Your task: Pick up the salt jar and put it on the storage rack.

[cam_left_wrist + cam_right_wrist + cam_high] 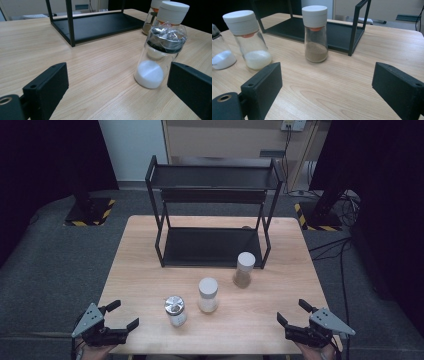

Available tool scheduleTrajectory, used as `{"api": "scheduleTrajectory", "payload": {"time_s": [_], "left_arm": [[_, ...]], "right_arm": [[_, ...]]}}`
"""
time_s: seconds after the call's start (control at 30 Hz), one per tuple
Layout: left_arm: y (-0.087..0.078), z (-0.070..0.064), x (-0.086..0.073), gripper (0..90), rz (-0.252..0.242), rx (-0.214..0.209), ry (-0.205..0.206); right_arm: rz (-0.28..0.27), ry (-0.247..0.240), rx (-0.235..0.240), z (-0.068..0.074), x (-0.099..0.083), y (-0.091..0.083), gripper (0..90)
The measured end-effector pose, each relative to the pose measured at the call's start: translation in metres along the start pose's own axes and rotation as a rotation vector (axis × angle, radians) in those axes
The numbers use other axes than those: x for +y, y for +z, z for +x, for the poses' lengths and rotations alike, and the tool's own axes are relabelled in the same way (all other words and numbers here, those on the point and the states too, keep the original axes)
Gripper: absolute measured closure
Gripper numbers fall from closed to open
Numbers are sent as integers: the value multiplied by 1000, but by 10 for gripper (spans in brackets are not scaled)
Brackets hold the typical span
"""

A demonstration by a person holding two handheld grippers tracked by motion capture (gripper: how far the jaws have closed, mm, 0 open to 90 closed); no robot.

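Observation:
Three glass shaker jars stand on the wooden table (140, 270) in front of a black two-tier rack (212, 210). A silver-capped jar with white powder (175, 310) (160, 57) (219, 53) is nearest the front. A white-capped jar with white grains (208, 294) (249, 40) stands in the middle. A white-capped jar with brown powder (244, 269) (315, 33) (150, 17) stands closest to the rack. My left gripper (120, 315) (120, 92) is open at the front left corner. My right gripper (294, 312) (327, 85) is open at the front right corner. Nothing lies between either pair of jaws.
The rack's lower shelf (210, 245) (100, 23) (337, 32) is bare, and so is its upper shelf (215, 176). Grey carpet (50, 265) surrounds the table. Cables (340, 245) run on the floor at the right, and stand bases with hazard stripes (90, 212) sit behind.

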State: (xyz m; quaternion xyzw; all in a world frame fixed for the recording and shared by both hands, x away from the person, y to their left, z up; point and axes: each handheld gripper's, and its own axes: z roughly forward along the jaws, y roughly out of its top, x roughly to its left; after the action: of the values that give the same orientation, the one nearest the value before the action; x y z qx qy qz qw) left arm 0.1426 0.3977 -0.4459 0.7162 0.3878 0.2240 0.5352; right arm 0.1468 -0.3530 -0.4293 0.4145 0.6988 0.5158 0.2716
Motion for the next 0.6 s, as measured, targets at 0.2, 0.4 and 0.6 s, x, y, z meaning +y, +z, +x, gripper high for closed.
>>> {"api": "scheduleTrajectory", "payload": {"time_s": [0.2, 0.4, 0.6], "left_arm": [[1, 0, 0, 26, 2, -4, 6], [0, 3, -2, 27, -6, -17, 1], [-1, 3, -2, 27, -9, -14, -1]], "right_arm": [[-8, 22, 12, -4, -2, -1, 93], [-9, 0, 18, -2, -1, -1, 94], [-4, -5, 21, -1, -1, 0, 94]]}}
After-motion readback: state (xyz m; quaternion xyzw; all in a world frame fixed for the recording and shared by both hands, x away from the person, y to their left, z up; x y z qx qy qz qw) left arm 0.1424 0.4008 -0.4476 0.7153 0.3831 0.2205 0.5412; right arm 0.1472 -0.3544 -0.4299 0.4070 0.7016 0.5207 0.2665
